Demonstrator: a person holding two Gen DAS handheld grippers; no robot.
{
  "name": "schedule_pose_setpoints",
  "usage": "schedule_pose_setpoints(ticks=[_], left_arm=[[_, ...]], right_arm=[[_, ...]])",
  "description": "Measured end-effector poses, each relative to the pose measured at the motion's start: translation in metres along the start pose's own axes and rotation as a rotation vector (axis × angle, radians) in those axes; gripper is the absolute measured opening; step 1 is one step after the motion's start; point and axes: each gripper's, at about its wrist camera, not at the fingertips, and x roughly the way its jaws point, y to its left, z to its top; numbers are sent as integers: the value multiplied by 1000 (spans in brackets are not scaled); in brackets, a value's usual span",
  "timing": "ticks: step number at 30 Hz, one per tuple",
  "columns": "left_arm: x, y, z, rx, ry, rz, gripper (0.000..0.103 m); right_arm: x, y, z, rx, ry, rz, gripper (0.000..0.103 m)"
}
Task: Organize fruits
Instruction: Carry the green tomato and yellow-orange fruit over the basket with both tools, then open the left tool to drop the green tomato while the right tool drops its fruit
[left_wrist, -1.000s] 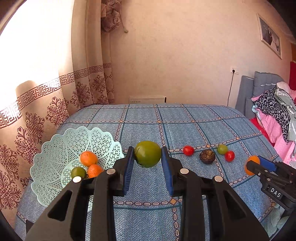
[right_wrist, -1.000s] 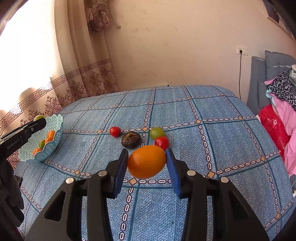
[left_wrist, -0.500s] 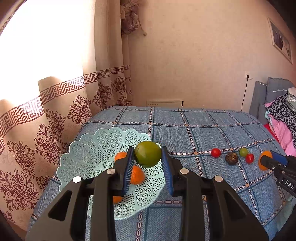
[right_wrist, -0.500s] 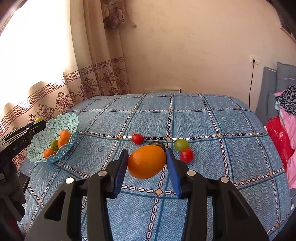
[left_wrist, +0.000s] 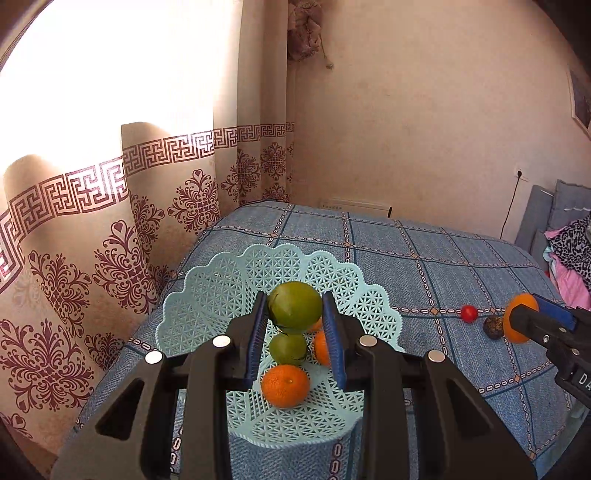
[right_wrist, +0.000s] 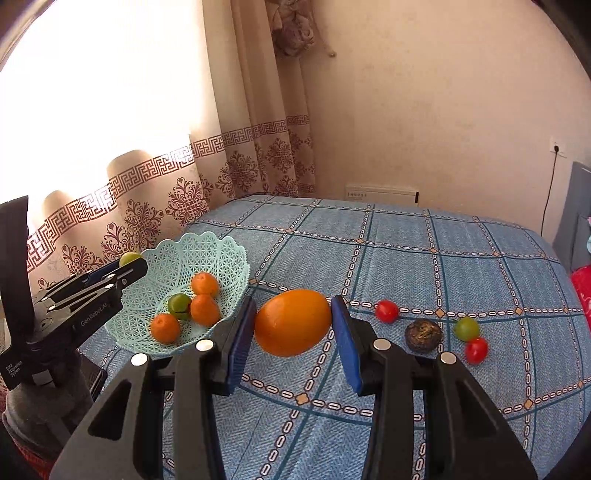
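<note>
Left gripper (left_wrist: 294, 325): jaws clamp green fruit (left_wrist: 294, 307), frame centre, above basket (left_wrist: 207, 295).
Right gripper (right_wrist: 293, 332): jaws clamp orange (right_wrist: 292, 322), centre, over bed (right_wrist: 443, 258).

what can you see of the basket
The basket is a pale mint openwork plastic bowl with a scalloped rim, sitting upright near the bed's left corner by the curtain. Inside lie three oranges and a small green fruit. The left gripper holds a larger green fruit above it.
</note>
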Motion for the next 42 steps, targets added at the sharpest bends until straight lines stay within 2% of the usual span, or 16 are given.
schedule_pose_setpoints(ticks=[7,17,27,38,42], left_arm=[[8,16,0,-37,18,23,30],[16,29,0,-70,24,50,33],[12,38,2,-116,-5,79,61],[11,51,4,-168,-14,98,63],[9,55,4,-187,-22,115,70]], right_arm=[[20,36,7,-25,16,58,42],[42,52,6,-31,50,80,42],[52,60,6,-34,63,87,42],[64,81,6,-68,80,116,42],[72,86,7,-77,92,120,43]])
